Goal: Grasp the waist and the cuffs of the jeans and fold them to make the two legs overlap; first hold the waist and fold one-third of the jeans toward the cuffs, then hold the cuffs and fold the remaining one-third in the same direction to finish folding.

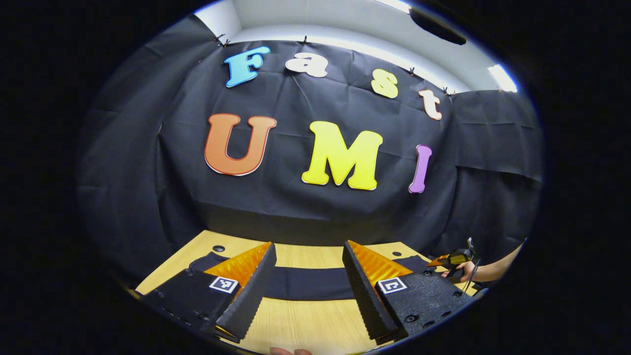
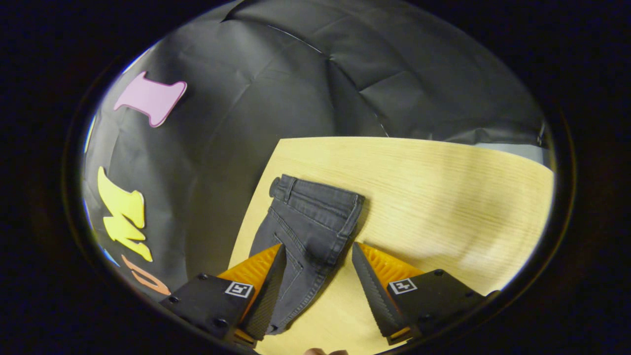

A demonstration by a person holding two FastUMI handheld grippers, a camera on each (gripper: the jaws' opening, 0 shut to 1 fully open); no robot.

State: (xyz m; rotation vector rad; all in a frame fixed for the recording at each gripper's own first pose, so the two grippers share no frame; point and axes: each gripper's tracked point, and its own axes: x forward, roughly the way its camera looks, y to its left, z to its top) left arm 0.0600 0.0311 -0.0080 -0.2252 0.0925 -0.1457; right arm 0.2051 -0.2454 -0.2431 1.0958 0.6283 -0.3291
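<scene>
Between right tongs [image 2: 315, 291]: jeans waist [image 2: 315, 204].

the right gripper [image 2: 315, 288] hangs over the table [image 2: 443, 197], jaws spread wide with nothing pressed between them. the jeans [image 2: 308, 229] lie flat beneath, waist end toward the wall, the cloth running down between the fingers [image 2: 268, 291].

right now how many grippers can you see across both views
2. The left gripper hangs open above the jeans on the table. The right gripper, open, straddles the waist end; it also shows far off in the left gripper view.
</scene>
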